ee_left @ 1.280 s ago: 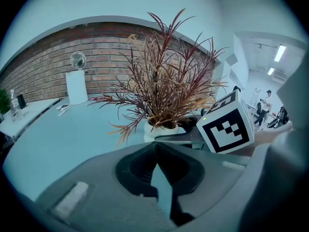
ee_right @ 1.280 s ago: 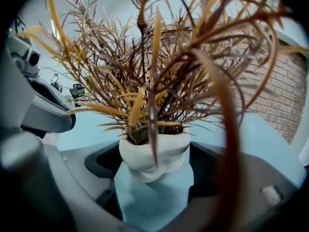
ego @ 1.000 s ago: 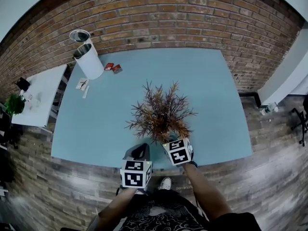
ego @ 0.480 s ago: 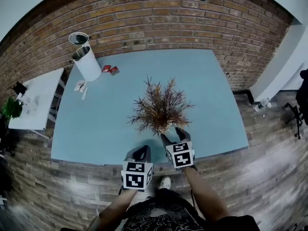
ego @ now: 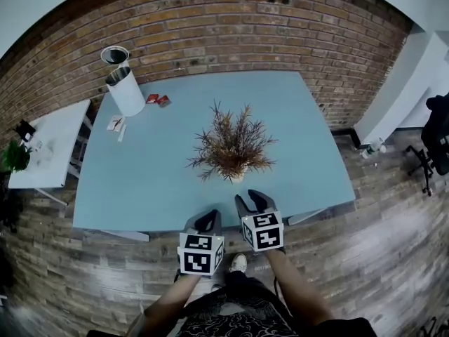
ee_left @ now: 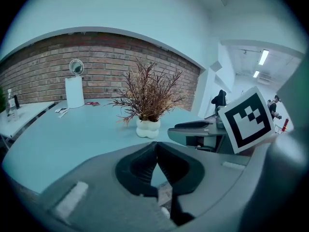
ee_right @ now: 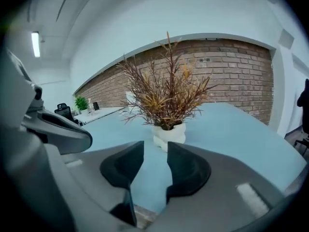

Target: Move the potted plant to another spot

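Observation:
The potted plant (ego: 231,146), dry brown sprigs in a lumpy white pot, stands alone on the blue table (ego: 133,188), a little right of its middle. In the gripper views it appears straight ahead as the plant (ee_left: 147,98) and the plant (ee_right: 166,95). My right gripper (ego: 252,201) hangs over the table's near edge, apart from the pot; its jaws have just been closing, a narrow gap is left (ee_right: 155,151) and nothing is between them. My left gripper (ego: 207,220) is beside it, just off the edge, with its jaw tips touching (ee_left: 155,146) and empty.
A white cylindrical bin (ego: 128,90) and small red items (ego: 158,99) sit at the table's far left corner. A brick wall (ego: 245,27) runs behind. A white side table (ego: 49,142) stands at the left, a dark chair (ego: 435,139) at the right.
Both grippers have drawn back from the plant toward the table's near edge. The right gripper, close by the pot before, is now apart from it with narrower jaws.

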